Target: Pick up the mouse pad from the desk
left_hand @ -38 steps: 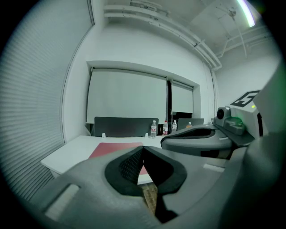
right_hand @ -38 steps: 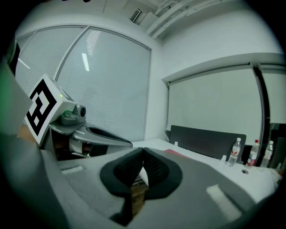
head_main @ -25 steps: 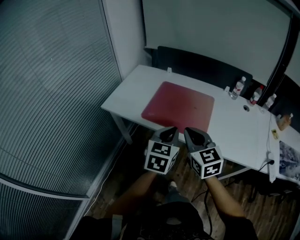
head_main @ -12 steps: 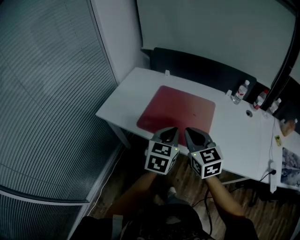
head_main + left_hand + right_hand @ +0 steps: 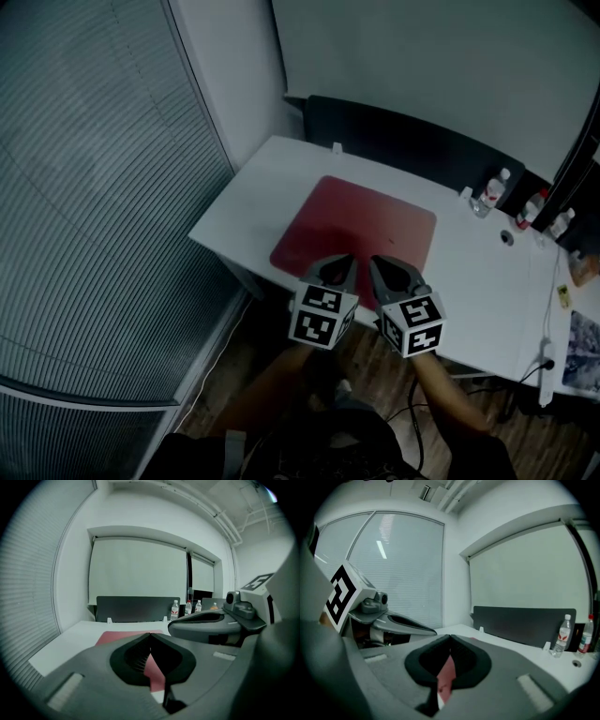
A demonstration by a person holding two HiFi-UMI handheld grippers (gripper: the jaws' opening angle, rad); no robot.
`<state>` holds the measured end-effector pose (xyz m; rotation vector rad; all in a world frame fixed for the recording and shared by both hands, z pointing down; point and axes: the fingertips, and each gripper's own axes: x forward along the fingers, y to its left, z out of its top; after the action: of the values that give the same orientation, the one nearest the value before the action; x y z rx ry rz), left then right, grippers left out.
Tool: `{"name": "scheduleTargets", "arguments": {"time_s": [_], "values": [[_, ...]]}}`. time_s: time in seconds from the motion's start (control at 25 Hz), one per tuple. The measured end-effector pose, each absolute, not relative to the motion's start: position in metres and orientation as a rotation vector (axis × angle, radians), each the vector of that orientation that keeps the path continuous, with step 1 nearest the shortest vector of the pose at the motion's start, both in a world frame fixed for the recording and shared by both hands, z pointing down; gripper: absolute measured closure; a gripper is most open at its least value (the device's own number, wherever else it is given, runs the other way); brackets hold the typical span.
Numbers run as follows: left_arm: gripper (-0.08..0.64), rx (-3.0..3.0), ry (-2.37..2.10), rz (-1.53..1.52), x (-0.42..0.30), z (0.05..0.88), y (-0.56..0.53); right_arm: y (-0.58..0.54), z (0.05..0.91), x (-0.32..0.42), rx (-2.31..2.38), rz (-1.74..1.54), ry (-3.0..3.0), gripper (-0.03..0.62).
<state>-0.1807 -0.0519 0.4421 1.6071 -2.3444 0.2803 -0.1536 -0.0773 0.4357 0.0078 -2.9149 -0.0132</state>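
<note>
Head view: left tool (image 5: pixel 337 263) and right tool (image 5: pixel 382 264) were held side by side, close but apart, at the near edge of the white tabletop (image 5: pixel 478 272), both pointing toward the far side. The red mouse pad (image 5: pixel 361 220) lay flat on the tabletop toward its left end, and its near edge was hidden behind the tool tips. Bottles (image 5: pixel 494 191) stood at the far right. A dark panel (image 5: pixel 403 136) ran along the far edge. Blinds (image 5: pixel 94 187) filled the left.

Left gripper view: jaws were closed tip to tip with nothing between them. The mouse pad showed ahead on the tabletop and through the gap behind the tips. The right tool sat just to the right.

Right gripper view: jaws were closed and empty too. The pad was visible through the gap behind the tips, the left tool was at left, and bottles were at the far right.
</note>
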Motion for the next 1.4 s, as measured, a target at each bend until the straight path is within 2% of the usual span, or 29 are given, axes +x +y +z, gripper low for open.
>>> {"name": "scheduleTargets", "arguments": {"time_s": [0.96,1.4], "values": [[0.555,1.564,-2.324,0.387,-0.209,0.453,-0.121,-0.162,0.445,-0.171,0.038,0.065,-2.921,0.591],[0.555,1.621,-2.264,0.39,-0.262,0.471,-0.127,-0.182,0.457,-0.204,0.185,0.073,-2.89,0.591]]}}
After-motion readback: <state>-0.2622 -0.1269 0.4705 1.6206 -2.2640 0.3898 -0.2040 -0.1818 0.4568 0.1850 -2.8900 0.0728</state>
